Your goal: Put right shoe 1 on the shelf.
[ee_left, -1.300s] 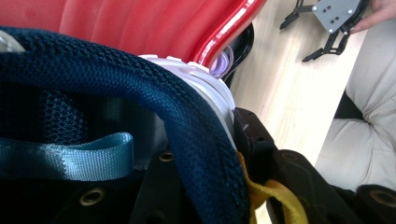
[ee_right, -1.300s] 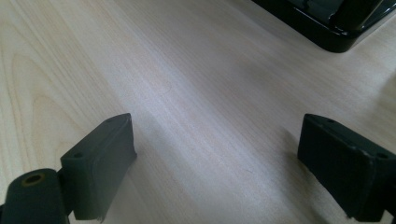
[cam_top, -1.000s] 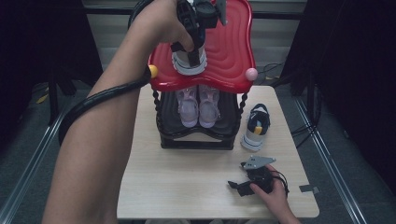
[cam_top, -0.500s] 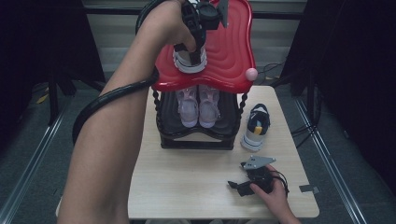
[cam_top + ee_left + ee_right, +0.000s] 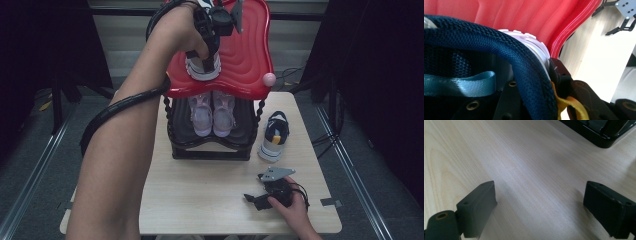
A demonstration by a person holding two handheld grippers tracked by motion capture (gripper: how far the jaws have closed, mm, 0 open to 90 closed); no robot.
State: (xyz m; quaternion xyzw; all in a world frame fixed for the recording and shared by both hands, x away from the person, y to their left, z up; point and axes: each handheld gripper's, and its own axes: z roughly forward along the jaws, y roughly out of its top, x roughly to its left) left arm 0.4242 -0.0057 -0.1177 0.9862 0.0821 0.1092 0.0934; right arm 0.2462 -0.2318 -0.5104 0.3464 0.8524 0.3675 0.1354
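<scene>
Up on the red top (image 5: 245, 55) of the shoe rack (image 5: 210, 145), the left gripper (image 5: 210, 37) has its fingers (image 5: 560, 75) pinched on the heel of a sneaker (image 5: 202, 67); in the left gripper view the navy mesh collar (image 5: 524, 65) and white sole (image 5: 534, 46) sit clamped between them, with a light blue pull loop (image 5: 461, 85) inside the shoe and a yellow loop (image 5: 570, 103) beside the outer finger. The sneaker's sole touches the red surface near its front edge. Most of the shoe is hidden behind the hand and gripper from above, and its toe cannot be made out.

Low on the counter (image 5: 200, 195), the right gripper (image 5: 260, 197) rests with its fingers (image 5: 477, 207) spread wide, holding nothing, only bare wood between them; the rack's black base (image 5: 599, 135) is cut off at the top corner of that view.

A pair of pale pink shoes (image 5: 212, 112) sits on the lower shelf, partly shaded by the red top. A second sneaker (image 5: 272, 135) stands on the counter just beside the rack
</scene>
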